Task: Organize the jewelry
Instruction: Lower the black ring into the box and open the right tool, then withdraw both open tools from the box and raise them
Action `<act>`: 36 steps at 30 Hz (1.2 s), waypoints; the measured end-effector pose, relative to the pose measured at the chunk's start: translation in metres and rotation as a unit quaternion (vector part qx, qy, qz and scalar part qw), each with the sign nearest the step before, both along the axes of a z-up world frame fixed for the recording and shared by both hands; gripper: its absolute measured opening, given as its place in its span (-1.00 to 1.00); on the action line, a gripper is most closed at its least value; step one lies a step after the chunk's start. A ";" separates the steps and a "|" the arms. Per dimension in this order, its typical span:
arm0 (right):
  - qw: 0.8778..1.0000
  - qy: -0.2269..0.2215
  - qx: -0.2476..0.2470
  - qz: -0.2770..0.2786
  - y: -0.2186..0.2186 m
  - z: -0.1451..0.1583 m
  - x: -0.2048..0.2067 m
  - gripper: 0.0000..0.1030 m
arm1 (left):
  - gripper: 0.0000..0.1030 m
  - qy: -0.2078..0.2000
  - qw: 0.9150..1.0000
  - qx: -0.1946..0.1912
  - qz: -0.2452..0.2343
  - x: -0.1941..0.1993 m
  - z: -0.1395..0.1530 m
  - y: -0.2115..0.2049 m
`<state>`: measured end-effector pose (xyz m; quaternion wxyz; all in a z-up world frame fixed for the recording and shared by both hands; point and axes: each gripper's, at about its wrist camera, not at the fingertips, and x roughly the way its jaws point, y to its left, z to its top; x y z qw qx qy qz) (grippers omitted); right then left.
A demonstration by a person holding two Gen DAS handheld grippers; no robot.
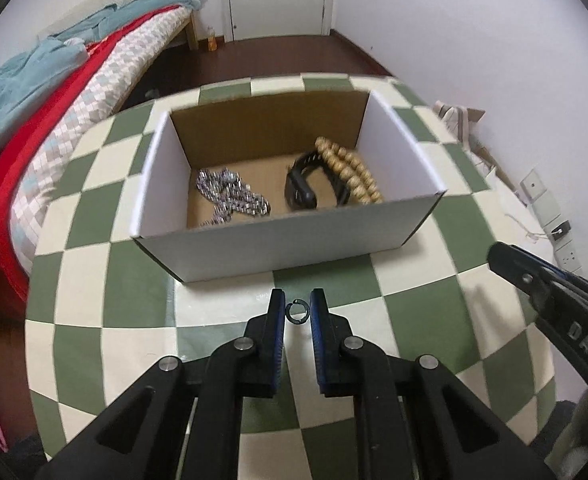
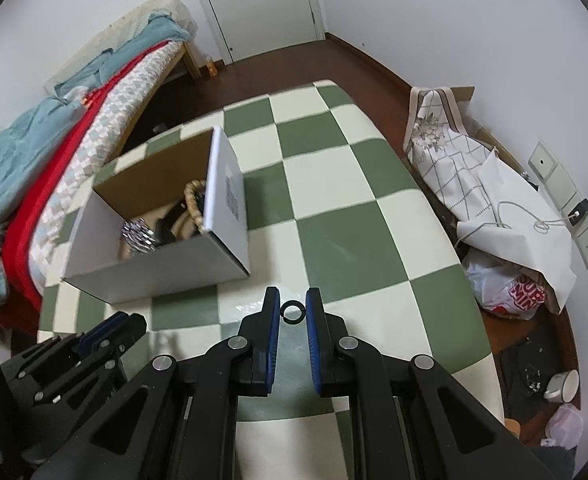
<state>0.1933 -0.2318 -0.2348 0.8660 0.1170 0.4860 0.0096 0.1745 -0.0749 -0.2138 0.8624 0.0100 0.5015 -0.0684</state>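
my left gripper (image 1: 297, 295) has its two blue-padded fingers parted only narrowly, and a small dark split ring (image 1: 297, 313) sits right in the gap between the tips. a sliver of tablecloth seems to show on either side of it, so i read the pads as not pressing on it. it lies on a pale square just in front of the white cardboard box (image 1: 274, 248), close to the near wall.

my right gripper (image 2: 292, 293) looks much the same: fingers a little apart, a small dark closed ring (image 2: 292, 312) between the tips, again with thin gaps at its sides. it is in front of the box and off to the right of the near right corner. (from each wrist the other gripper shows only at the frame edge, and i cannot tell how its fingers stand from there.)

inside the box, a heap of silver chain (image 1: 232, 196) lies at the left of the brown floor. a black watch band (image 1: 305, 188) lies at the right, touching a coil of wooden beads (image 1: 353, 172) that rests against the right wall.

the box stands on a table with a green and cream checked cloth (image 1: 413, 312). left of the box is a bed (image 1: 54, 140) with red and teal bedding. well to the right of the box, bags (image 2: 493, 208) are piled against the wall, and far behind it is a white door (image 2: 262, 4).
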 end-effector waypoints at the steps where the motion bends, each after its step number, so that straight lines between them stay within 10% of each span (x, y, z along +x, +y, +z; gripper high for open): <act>1: 1.000 -0.004 0.005 0.001 0.001 0.005 0.000 -0.73 | -0.81 -0.004 1.000 -0.002 0.000 0.000 0.005 0.001; 12: 0.997 -0.033 0.034 0.068 0.041 0.061 0.059 -0.73 | -0.81 -0.011 0.998 -0.059 0.036 0.067 0.065 0.051; 25: 0.983 0.092 0.115 0.110 0.069 0.022 0.162 -0.72 | -0.73 0.059 0.994 -0.078 0.053 0.147 0.051 0.077; 28: 0.980 0.102 0.129 0.107 0.067 0.020 0.164 -0.41 | -0.30 0.054 0.995 -0.062 0.057 0.148 0.055 0.077; 30: 0.981 0.099 0.130 0.103 0.063 0.024 0.161 -0.31 | 0.34 0.041 0.995 -0.055 0.066 0.145 0.060 0.080; 36: 0.987 0.087 0.100 0.092 0.053 0.041 0.149 0.07 | 0.79 0.016 0.995 -0.024 0.097 0.128 0.077 0.092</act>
